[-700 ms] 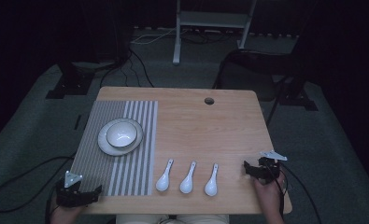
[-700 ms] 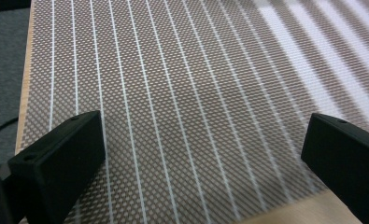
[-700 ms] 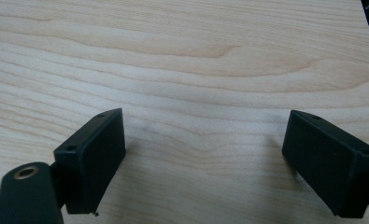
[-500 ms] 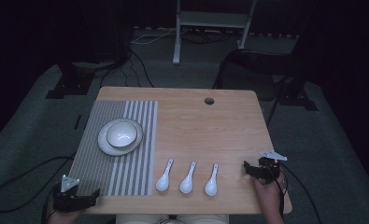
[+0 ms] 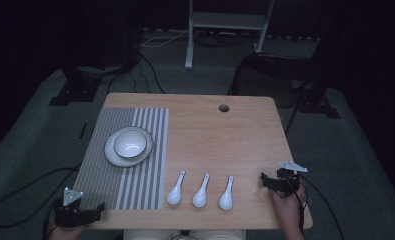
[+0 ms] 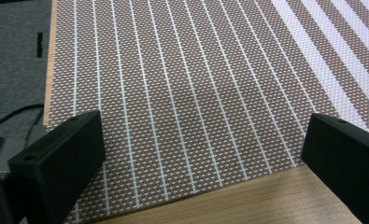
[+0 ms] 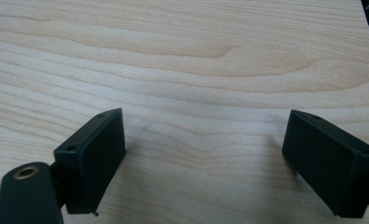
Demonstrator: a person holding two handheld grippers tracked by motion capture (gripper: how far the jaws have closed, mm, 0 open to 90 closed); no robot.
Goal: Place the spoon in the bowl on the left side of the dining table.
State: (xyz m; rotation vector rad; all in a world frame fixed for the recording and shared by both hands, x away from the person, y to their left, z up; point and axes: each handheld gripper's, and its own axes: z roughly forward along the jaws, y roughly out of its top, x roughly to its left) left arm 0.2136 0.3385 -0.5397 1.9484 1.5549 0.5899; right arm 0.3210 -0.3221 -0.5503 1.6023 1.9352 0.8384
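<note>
Both tongs stand with jaws wide apart and hold nothing: the left gripper [image 5: 97,210] sits at the table's [image 5: 245,135] seven o'clock corner over the striped placemat [image 6: 182,93], the right gripper [image 5: 265,181] at four o'clock above bare wood. Three white spoons [image 5: 200,190] lie in a row at six o'clock between them, nearest the right gripper. A bowl on a plate [image 5: 129,145] rests on the placemat at ten o'clock.

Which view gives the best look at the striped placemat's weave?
The left gripper view: the placemat lies close under the open left gripper, its woven texture and near edge sharp. The high view shows the whole placemat but only as stripes. The right gripper view looks at bare table.
</note>
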